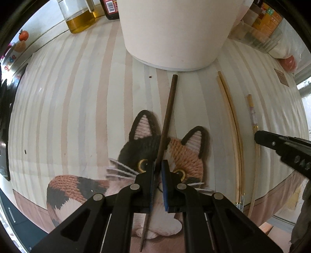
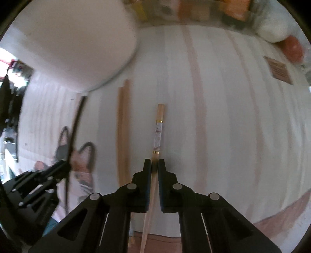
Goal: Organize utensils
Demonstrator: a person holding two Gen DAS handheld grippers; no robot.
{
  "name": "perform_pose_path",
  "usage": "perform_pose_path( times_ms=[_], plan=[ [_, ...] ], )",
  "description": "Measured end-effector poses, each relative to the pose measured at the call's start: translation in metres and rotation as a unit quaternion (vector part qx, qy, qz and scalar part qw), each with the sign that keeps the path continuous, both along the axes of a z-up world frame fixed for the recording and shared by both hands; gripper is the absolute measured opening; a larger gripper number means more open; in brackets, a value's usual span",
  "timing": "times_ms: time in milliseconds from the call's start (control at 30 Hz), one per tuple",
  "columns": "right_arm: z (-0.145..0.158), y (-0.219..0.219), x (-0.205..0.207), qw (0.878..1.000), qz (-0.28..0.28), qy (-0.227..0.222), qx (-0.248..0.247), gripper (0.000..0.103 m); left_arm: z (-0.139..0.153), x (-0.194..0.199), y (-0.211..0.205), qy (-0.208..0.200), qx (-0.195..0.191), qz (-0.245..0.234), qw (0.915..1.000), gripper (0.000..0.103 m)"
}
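My left gripper (image 1: 158, 162) is shut on a dark brown chopstick (image 1: 169, 109) that points away toward a big white pot (image 1: 175, 33). My right gripper (image 2: 155, 162) is shut on a pale chopstick with gold bands and a patterned handle (image 2: 159, 130). In the left wrist view the right gripper (image 1: 260, 136) sits on that pale chopstick (image 1: 252, 114) at the right. A pair of plain light wooden chopsticks (image 1: 233, 124) lies between the two held ones; it also shows in the right wrist view (image 2: 122, 132). The left gripper (image 2: 64, 165) with the dark chopstick (image 2: 74, 132) shows there at the left.
The table has a striped cloth with a knitted cat picture (image 1: 147, 155). An oil jar (image 1: 79, 17) and a dark bottle (image 1: 110, 9) stand at the back left. Packets and boxes (image 1: 262, 25) and a red item (image 1: 289, 63) crowd the back right.
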State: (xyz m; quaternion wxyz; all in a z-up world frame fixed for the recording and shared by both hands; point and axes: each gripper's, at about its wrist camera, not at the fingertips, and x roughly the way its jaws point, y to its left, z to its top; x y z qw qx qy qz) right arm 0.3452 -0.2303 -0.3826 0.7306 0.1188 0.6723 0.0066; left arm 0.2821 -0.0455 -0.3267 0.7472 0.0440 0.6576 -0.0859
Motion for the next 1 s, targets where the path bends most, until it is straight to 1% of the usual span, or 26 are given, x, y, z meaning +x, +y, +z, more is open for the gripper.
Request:
perform_pose_path(
  times_ms=[33, 67, 167, 267, 367, 400, 467, 567, 667, 733, 767, 833, 900, 967, 1000],
  plan=[
    [0.002, -0.003, -0.001, 1.0, -0.01, -0.002, 0.012, 0.007, 0.001, 0.001, 0.002, 0.0, 0.0, 0.0, 1.0, 0.005],
    [0.004, -0.005, -0.001, 1.0, -0.017, -0.003, 0.011, 0.008, 0.003, 0.002, 0.005, 0.001, 0.001, 0.0, 1.0, 0.005],
    [-0.001, -0.001, -0.002, 1.0, -0.015, 0.008, 0.014, 0.009, 0.002, -0.001, 0.002, 0.002, 0.002, -0.001, 1.0, 0.005],
    [-0.004, 0.005, 0.003, 1.0, -0.002, 0.001, -0.002, 0.008, 0.001, -0.001, 0.0, 0.003, 0.004, -0.001, 1.0, 0.005],
    [-0.005, 0.009, 0.003, 1.0, 0.01, 0.009, -0.01, 0.006, -0.001, -0.002, 0.002, 0.004, 0.004, 0.002, 1.0, 0.005],
    [-0.005, 0.012, 0.002, 1.0, 0.014, 0.015, -0.017, 0.006, 0.0, 0.001, -0.003, 0.007, 0.002, 0.007, 0.9999, 0.005],
    [-0.007, 0.014, 0.0, 0.999, 0.023, 0.025, -0.028, 0.006, -0.001, 0.001, 0.002, 0.023, -0.013, 0.024, 0.9994, 0.005],
    [-0.009, 0.012, -0.009, 0.998, 0.031, 0.044, -0.023, 0.006, -0.002, -0.006, 0.015, 0.051, -0.034, 0.04, 0.9973, 0.005],
    [-0.01, 0.009, -0.011, 0.998, 0.029, 0.052, -0.017, 0.006, -0.002, -0.012, 0.02, 0.068, -0.051, 0.036, 0.9957, 0.006],
    [-0.009, 0.007, -0.014, 0.998, 0.023, 0.053, -0.014, 0.007, 0.0, -0.009, 0.018, 0.072, -0.056, 0.028, 0.9954, 0.007],
    [-0.009, -0.002, -0.012, 0.998, 0.021, 0.052, -0.013, 0.008, 0.002, -0.005, 0.014, 0.069, -0.054, 0.023, 0.9958, 0.008],
    [-0.007, -0.009, -0.008, 0.999, 0.018, 0.049, -0.012, 0.008, 0.006, 0.005, 0.006, 0.053, -0.043, 0.01, 0.9976, 0.014],
    [-0.006, -0.014, -0.007, 0.999, 0.015, 0.046, -0.014, 0.008, 0.008, 0.016, -0.003, 0.036, -0.022, -0.008, 0.9991, 0.027],
    [-0.006, -0.015, 0.005, 0.999, 0.013, 0.043, -0.017, 0.008, 0.007, 0.027, -0.013, 0.02, 0.003, -0.03, 0.9994, 0.028],
    [-0.009, -0.009, 0.008, 0.999, 0.012, 0.04, -0.019, 0.008, 0.005, 0.033, -0.017, 0.017, 0.014, -0.039, 0.999, 0.028]
  ],
)
